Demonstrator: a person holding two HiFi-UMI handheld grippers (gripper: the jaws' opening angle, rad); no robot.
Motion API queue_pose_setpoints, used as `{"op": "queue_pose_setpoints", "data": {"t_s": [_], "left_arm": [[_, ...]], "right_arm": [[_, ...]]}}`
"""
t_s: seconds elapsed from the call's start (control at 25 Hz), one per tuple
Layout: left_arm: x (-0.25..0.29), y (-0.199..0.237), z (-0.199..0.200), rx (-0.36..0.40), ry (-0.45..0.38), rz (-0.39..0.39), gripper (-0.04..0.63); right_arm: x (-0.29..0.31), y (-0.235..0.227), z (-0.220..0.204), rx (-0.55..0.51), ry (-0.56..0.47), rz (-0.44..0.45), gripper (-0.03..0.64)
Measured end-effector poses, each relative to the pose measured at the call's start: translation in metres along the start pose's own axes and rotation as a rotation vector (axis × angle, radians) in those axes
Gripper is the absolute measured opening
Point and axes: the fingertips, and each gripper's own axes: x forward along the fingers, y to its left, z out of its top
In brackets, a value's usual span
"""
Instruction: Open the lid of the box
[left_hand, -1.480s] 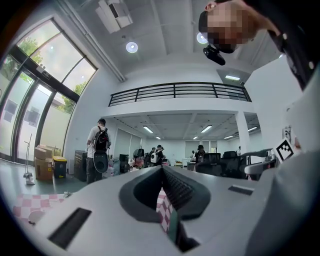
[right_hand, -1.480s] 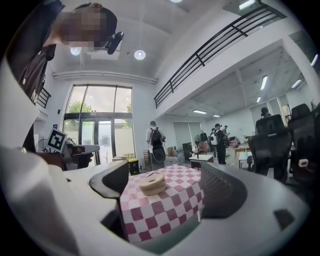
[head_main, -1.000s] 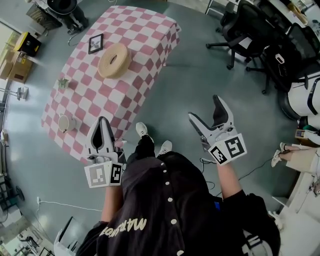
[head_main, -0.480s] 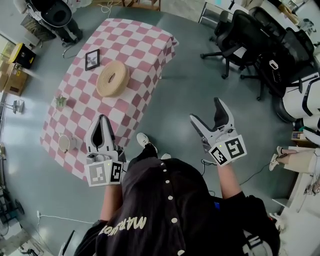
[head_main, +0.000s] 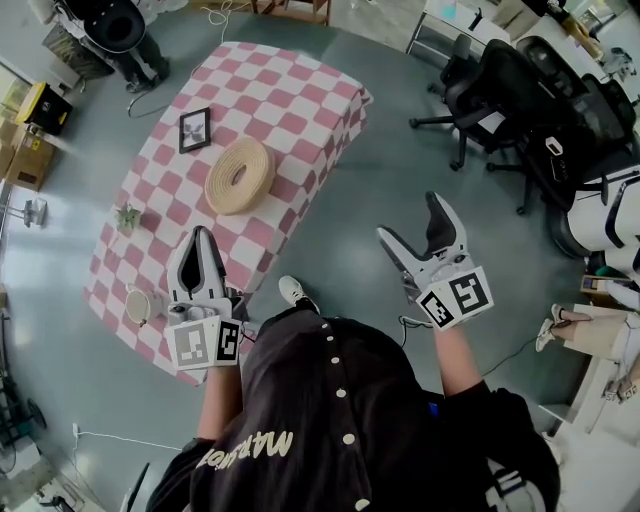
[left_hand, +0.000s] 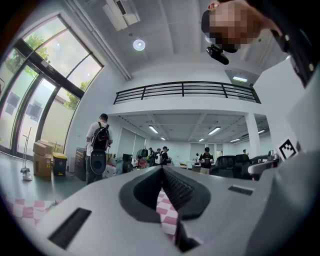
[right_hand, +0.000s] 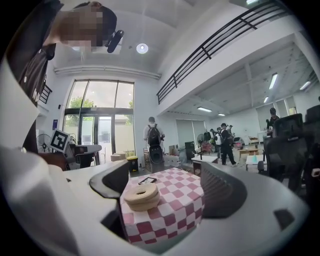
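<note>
While the person stood just off its near end, the tabletop (head_main: 300, 120) carried the box (head_main: 238, 175) on a pink-&-white checked cloth, about mid-tabletop & apart from both grippers. Around the box, a dark pic frame (head_main: 194, 130) lay flat on the far side, a small potted plant (head_main: 126, 218) stood near the left edge, & a small round pale thing (head_main: 139, 304) sat at the near-left corner, just beside the left gripper (head_main: 200, 238). Off the tabletop, black office chairs (head_main: 497, 85) stood at the right, w/ a yellow bin (head_main: 45, 103) & cardboard cartons (head_main: 18, 150) at the left.

The left gripper hung over the tabletop's near edge w/ its jaws pressed together, nothing btwn them. Its own view showed only a strip of checked cloth below the meeting tips. The right gripper (head_main: 411, 220) hung over the floor (head_main: 380, 150), off the tabletop's right side, jaws spread wide & empty. In its view the tabletop & box showed far off in the gap, w/ floor lying btwn.

The box was round, low & beige, so it had no long axis in plan. It sat flat w/ its lid on, facing up, w/ a round hollow at the lid's centre.
</note>
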Motion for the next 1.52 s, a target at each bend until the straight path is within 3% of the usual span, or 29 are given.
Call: {"op": "queue_pose_setpoints", "data": {"t_s": [0.36, 0.84, 1.24, 1.52], "left_arm": [[0.023, 0.05, 0.001, -0.018, -0.008, 0.04, 0.011], [0.017, 0.113, 0.003, -0.002, -0.024, 0.098, 0.011], [0.013, 0.135, -0.01, -0.016, -0.001, 0.199, 0.011], [0.04, 0.14, 0.0, -0.014, -0.016, 0.26, 0.011]], "right_arm": [[0.068, 0.027, -0.003, 0.007, 0.029, 0.066, 0.436], [0.135, 0.074, -0.001, -0.025, 0.054, 0.155, 0.436], [0.186, 0.092, -0.018, 0.018, 0.117, 0.278, 0.442], [0.241, 0.088, -0.021, 0.072, 0.162, 0.36, 0.449]]}}
